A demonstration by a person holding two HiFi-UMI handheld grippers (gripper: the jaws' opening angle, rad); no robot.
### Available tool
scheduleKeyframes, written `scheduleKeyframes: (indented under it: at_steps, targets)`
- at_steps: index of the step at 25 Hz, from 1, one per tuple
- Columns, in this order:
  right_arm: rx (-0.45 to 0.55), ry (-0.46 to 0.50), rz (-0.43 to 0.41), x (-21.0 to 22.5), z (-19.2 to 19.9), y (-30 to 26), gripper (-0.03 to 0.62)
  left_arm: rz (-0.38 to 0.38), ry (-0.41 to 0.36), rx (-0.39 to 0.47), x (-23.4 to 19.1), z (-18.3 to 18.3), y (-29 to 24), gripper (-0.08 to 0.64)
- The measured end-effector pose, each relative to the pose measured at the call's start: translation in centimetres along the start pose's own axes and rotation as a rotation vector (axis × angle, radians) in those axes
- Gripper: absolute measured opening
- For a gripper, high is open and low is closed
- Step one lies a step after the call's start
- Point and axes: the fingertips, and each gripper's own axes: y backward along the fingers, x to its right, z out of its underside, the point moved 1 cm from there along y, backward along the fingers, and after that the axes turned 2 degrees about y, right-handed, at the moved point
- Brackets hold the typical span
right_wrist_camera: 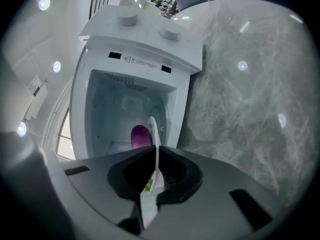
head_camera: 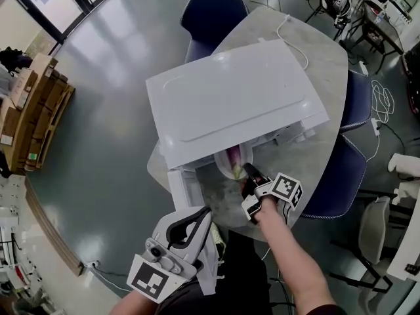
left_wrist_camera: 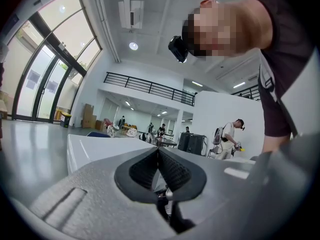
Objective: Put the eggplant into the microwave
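The white microwave (head_camera: 230, 97) stands on the marble table (head_camera: 321, 143) with its door (head_camera: 184, 188) open toward me. A purple eggplant (head_camera: 234, 157) lies on a white plate (head_camera: 225, 167) at the oven's mouth. My right gripper (head_camera: 251, 176) is shut on the plate's near rim. In the right gripper view the plate (right_wrist_camera: 154, 134) shows edge-on between the jaws of the right gripper (right_wrist_camera: 156, 151), and the eggplant (right_wrist_camera: 140, 135) sits within the microwave (right_wrist_camera: 135, 59) cavity. My left gripper (head_camera: 200, 218) hangs low by the table's edge, shut on nothing; in its own view the left gripper (left_wrist_camera: 158, 151) points up.
Dark blue chairs (head_camera: 213, 12) (head_camera: 341, 176) stand around the round table. A white cable (head_camera: 295, 44) trails behind the microwave. Wooden shelving (head_camera: 33, 110) is far left on the grey floor. A person (left_wrist_camera: 231, 139) stands far off in the hall.
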Motion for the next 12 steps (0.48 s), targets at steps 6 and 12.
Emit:
scheduleKeyframes:
  at_steps: [6, 12]
  targets:
    - [0.009, 0.001, 0.006, 0.5, -0.5, -1.9, 0.018, -0.004, 0.011, -0.022, -0.5, 0.8, -0.7, 0.008]
    - [0.032, 0.093, 0.029, -0.3, -1.2, -3.5, 0.020, -0.011, 0.021, -0.033, -0.9, 1.2, -0.9, 0.008]
